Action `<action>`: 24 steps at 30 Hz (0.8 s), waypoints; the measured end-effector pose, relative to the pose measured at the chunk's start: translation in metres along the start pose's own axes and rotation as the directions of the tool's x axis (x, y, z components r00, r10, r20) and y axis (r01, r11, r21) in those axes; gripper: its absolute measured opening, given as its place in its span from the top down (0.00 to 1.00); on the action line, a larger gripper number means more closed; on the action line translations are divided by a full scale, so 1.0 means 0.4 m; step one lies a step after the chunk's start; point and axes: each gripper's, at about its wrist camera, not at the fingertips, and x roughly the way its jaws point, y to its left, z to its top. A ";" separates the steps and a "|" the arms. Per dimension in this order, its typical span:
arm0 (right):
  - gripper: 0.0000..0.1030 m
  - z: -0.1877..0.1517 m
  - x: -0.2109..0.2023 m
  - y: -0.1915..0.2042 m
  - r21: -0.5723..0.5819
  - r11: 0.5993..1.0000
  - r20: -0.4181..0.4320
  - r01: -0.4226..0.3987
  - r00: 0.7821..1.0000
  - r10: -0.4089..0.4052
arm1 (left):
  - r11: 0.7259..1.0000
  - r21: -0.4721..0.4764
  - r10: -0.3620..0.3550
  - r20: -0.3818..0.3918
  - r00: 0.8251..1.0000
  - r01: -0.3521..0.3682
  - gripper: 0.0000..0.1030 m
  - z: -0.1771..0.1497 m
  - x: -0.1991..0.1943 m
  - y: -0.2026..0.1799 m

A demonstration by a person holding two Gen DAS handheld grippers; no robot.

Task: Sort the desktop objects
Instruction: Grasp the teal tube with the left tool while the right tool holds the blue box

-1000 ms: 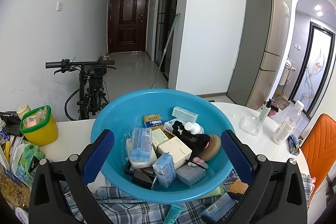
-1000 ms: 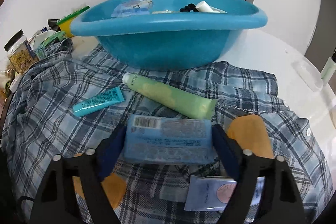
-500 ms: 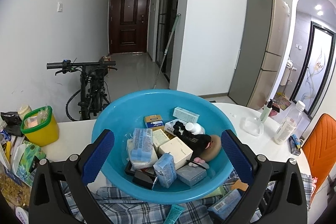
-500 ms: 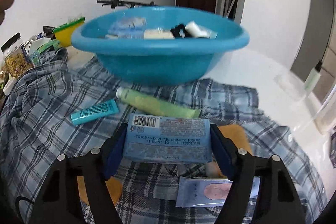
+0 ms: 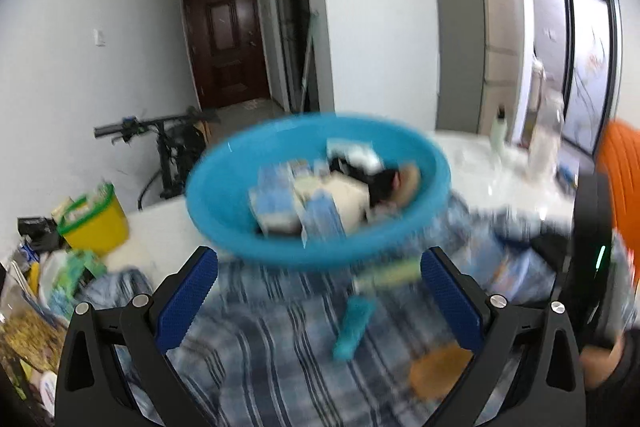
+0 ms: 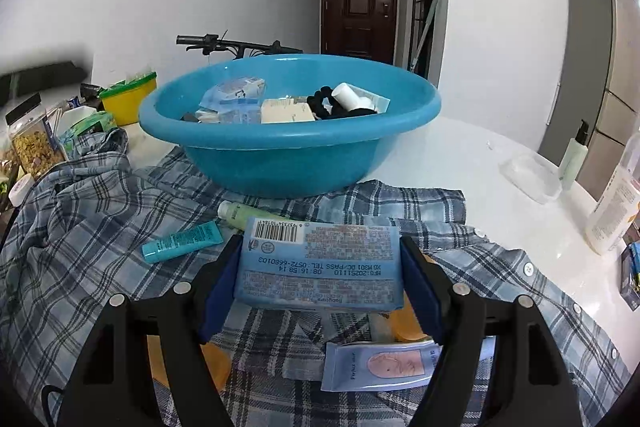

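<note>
My right gripper (image 6: 320, 267) is shut on a light blue wet-wipes pack (image 6: 320, 261) and holds it above the plaid shirt (image 6: 80, 247), in front of the blue basin (image 6: 288, 147). The basin holds several boxes, packets and a black item. A teal tube (image 6: 182, 241), a green tube (image 6: 240, 213) and a pale blue sachet (image 6: 380, 365) lie on the shirt. My left gripper (image 5: 318, 297) is open and empty, above the shirt (image 5: 260, 347) in front of the basin (image 5: 320, 247); that view is blurred. The teal tube (image 5: 352, 327) lies between its fingers.
A yellow tub with a green rim (image 6: 128, 97) and a jar of snacks (image 6: 32, 143) stand at the left. A clear lid (image 6: 532, 175), a pump bottle (image 6: 574, 155) and a white bottle (image 6: 612, 211) stand at the right on the white table (image 6: 460, 179). Orange discs (image 6: 408, 323) lie on the shirt.
My right gripper has lifted the wipes pack higher off the shirt. My left gripper has swung down and back from over the basin, and its view is now blurred.
</note>
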 end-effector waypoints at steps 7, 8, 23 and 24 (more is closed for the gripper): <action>0.28 -0.001 -0.003 -0.003 0.007 1.000 0.004 -0.002 1.000 0.002 | 0.999 0.004 -0.040 -0.065 0.997 0.040 0.16 -0.100 0.083 -0.034; 0.28 -0.001 -0.003 -0.002 0.006 1.000 0.004 -0.002 1.000 0.002 | 0.998 -0.004 -0.060 -0.094 0.994 0.060 0.22 -0.109 0.100 -0.034; 0.27 -0.001 -0.013 0.001 0.006 1.000 0.031 -0.013 0.999 0.013 | 0.994 -0.030 -0.107 -0.253 0.962 0.102 0.46 -0.172 0.201 -0.034; 0.27 -0.001 -0.014 0.003 0.003 1.000 0.032 -0.013 0.999 0.013 | 0.993 -0.037 -0.116 -0.252 0.961 0.110 0.51 -0.173 0.202 -0.033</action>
